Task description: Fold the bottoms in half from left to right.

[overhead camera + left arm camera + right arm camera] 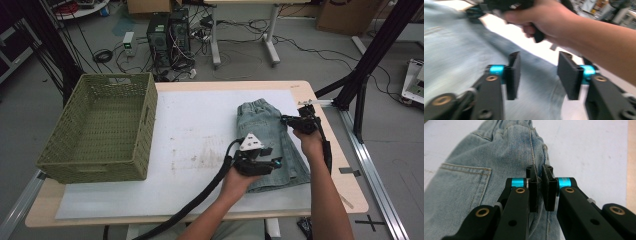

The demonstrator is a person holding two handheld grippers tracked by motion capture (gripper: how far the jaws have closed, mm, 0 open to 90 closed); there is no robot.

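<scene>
The left gripper view is smeared by motion blur — the pale blue denim shorts (454, 50) lose their stitching; the person's right forearm (604, 45) runs off the right edge; in the high view, the black left gripper (276, 162) hides the shorts' lower middle.

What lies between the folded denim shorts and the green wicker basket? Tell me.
Nothing visible. Bare white mat separates the light blue denim shorts from the green wicker basket. The right gripper is pinched on the shorts' edge; the left gripper stands open above them.
</scene>
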